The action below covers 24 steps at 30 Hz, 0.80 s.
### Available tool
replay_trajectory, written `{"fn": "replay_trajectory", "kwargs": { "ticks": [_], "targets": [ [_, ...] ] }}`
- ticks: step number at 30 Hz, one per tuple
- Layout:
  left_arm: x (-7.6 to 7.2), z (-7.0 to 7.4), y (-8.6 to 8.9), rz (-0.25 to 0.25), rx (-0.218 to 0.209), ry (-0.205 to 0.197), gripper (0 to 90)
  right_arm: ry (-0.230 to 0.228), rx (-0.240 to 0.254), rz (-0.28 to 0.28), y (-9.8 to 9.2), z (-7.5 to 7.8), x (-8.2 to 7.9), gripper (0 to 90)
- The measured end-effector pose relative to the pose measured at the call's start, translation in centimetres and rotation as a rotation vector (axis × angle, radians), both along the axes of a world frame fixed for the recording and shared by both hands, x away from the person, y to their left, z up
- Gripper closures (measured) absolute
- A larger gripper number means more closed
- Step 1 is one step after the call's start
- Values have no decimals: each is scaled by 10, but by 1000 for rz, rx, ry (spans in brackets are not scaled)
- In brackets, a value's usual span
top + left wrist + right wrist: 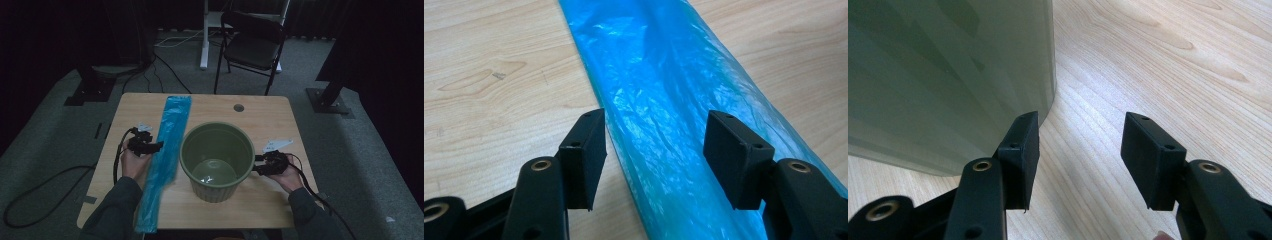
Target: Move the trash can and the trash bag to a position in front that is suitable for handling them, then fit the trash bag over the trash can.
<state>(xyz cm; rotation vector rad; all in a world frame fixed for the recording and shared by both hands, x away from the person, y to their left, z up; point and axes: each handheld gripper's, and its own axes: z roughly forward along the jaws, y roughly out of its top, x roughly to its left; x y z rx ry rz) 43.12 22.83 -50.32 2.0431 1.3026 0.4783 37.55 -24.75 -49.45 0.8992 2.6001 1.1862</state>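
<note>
Left gripper (pixel 159 145) jaws spread wide, nothing pinched; in the left gripper view the blue bag (pixel 664 115) lies flat on the table (pixel 489 85) between and beyond the two black jaws, which straddle it without pressing, the bag running away from the gripper as a long folded strip. One jaw sits at the bag's edge over bare wood, the other over the bag's far side. In the high view the left gripper sits right at the bag's (pixel 167 150) left edge, about midway along its length, jaws pointing toward the bin (pixel 217 160); the bag stretches from the table's far edge past the gripper to the near edge, where its end hangs over. Bin is just past the bag from the left gripper, upright, open top. Right gripper (pixel 258 165) jaws also wide, holding nothing; in the right gripper view the bin's green wall (pixel 948 80) stands just ahead of one jaw, close beside it, contact unclear, bare table (pixel 1158 60) ahead of the other jaw. In the high view the right gripper sits against the bin's right side, jaws pointing at its wall. Both hands rest low at table level, cables trailing back from each gripper. Bin lies between the two grippers.
</note>
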Motion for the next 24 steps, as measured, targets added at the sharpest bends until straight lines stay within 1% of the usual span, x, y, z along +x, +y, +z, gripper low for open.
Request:
{"fn": "replay_trajectory", "kwargs": {
  "ticks": [5,6,9,12,15,18,22,24],
  "targets": [
    [4,2,-3,8,-7,-6,414,0,-1,-2,-2,0,1,487],
    [6,2,-4,12,-2,-4,411,2,0,-2,-2,0,1,488],
    [11,1,-5,24,-5,2,408,4,2,-1,-3,0,1,488],
    [11,-2,-10,21,-8,9,392,6,2,-1,-3,0,1,487],
    [12,-2,-13,16,16,11,386,5,1,2,-2,0,2,487],
    [13,-2,-12,25,14,9,385,5,0,3,-2,0,2,487],
    [21,-5,-10,50,9,23,385,3,-1,12,-1,-1,4,486],
    [25,-6,-10,54,6,33,385,3,-2,14,-1,-1,4,486]
  ]
}}
